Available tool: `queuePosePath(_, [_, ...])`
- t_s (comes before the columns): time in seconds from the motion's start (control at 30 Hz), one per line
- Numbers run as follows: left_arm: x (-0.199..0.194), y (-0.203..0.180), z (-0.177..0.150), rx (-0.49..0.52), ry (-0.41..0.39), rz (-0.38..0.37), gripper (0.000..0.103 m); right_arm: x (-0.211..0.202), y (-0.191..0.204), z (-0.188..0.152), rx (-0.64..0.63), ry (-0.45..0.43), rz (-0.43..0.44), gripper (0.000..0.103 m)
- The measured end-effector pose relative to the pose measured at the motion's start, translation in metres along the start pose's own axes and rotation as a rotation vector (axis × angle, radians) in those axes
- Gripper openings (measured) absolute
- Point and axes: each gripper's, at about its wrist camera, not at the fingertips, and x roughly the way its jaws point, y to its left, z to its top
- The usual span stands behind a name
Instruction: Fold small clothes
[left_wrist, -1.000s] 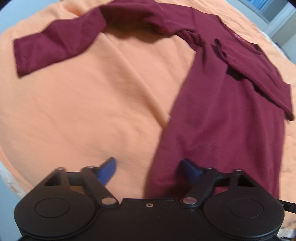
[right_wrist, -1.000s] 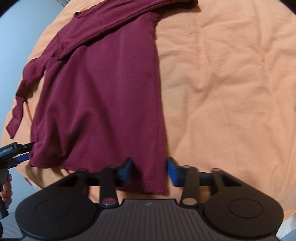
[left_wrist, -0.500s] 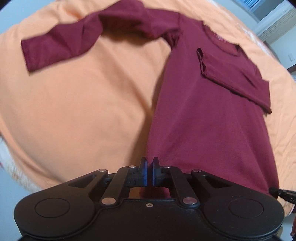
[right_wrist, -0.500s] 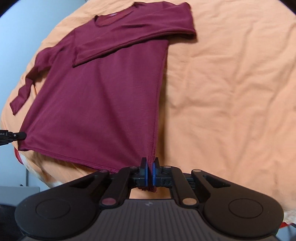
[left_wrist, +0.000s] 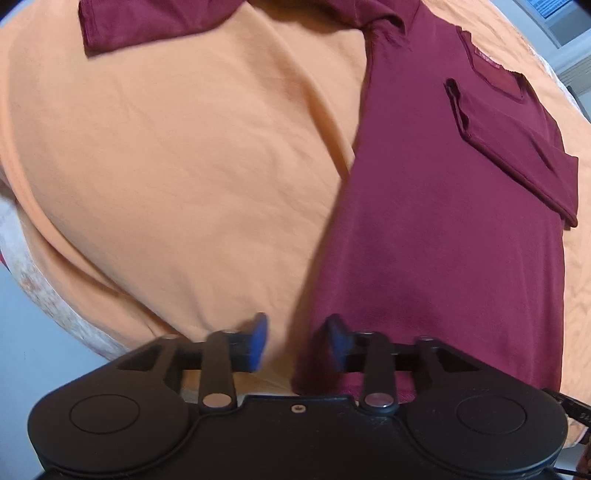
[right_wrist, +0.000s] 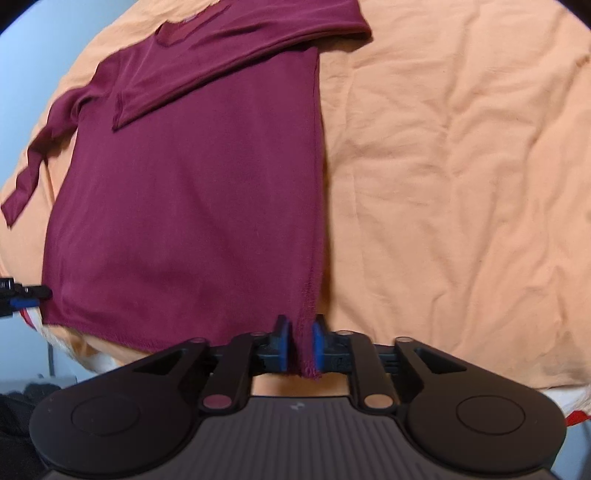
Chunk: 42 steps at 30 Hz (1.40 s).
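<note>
2 grippers work at the hem of 1 maroon long-sleeved shirt (right_wrist: 192, 206), which lies flat on an orange sheet (right_wrist: 461, 177). The left gripper (left_wrist: 297, 343) sits at the hem corner nearest it, jaws apart, with the shirt edge just beside the inner blue pad and nothing clamped. The right gripper (right_wrist: 298, 349) sits at the opposite hem corner, jaws slightly apart, with that corner hanging between the pads. 1 sleeve (right_wrist: 236, 62) lies folded across the chest of the shirt. The other sleeve (left_wrist: 155, 22) extends outward from the shirt onto the sheet.
</note>
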Motion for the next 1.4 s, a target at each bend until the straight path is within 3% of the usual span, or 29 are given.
queuePosePath(0.03, [-0.002, 0.001, 0.002, 0.006, -0.006, 0.004, 0.055, -0.001, 0.0, 0.0, 0.011, -0.007, 0.003, 0.044])
queuePosePath(0.07, [-0.004, 0.004, 0.004, 0.005, -0.011, 0.015, 0.069, -0.003, 0.001, 0.0, 0.023, -0.016, 0.0, 0.062])
queuePosePath(0.1, [-0.007, 0.007, 0.006, 0.002, -0.021, 0.031, 0.077, -0.005, 0.001, 0.0, 0.036, -0.027, -0.009, 0.073])
queuePosePath(0.27, [-0.023, 0.04, 0.033, -0.083, -0.133, 0.101, 0.086, -0.011, 0.007, 0.001, 0.068, -0.073, -0.044, 0.094])
queuePosePath(0.43, [-0.042, 0.089, 0.084, -0.222, -0.321, 0.213, 0.091, -0.011, 0.024, 0.01, 0.053, -0.109, -0.073, 0.102])
queuePosePath(0.57, [-0.042, 0.125, 0.122, -0.311, -0.385, 0.225, 0.091, -0.013, 0.045, 0.015, 0.028, -0.125, -0.102, 0.103])
queuePosePath(0.7, [-0.032, 0.144, 0.152, -0.342, -0.39, 0.233, 0.083, -0.013, 0.065, 0.017, 0.019, -0.124, -0.114, 0.103])
queuePosePath(0.83, [-0.029, 0.145, 0.165, -0.293, -0.407, 0.244, 0.076, -0.012, 0.083, 0.019, 0.007, -0.122, -0.116, 0.103])
queuePosePath(0.97, [-0.025, 0.144, 0.169, -0.24, -0.397, 0.279, 0.039, -0.007, 0.101, 0.021, 0.006, -0.121, -0.113, 0.103])
queuePosePath(1.03, [-0.029, 0.143, 0.172, -0.204, -0.41, 0.255, 0.02, -0.002, 0.109, 0.024, -0.009, -0.113, -0.112, 0.103])
queuePosePath(1.07, [-0.031, 0.142, 0.173, -0.186, -0.413, 0.234, 0.004, 0.0, 0.113, 0.025, -0.019, -0.11, -0.11, 0.103])
queuePosePath(1.17, [-0.043, 0.141, 0.176, -0.164, -0.449, 0.201, 0.003, 0.005, 0.127, 0.03, -0.052, -0.104, -0.105, 0.103])
queuePosePath(1.4, [-0.1, 0.148, 0.203, -0.095, -0.594, 0.262, 0.003, 0.01, 0.155, 0.051, -0.105, -0.15, -0.078, 0.103])
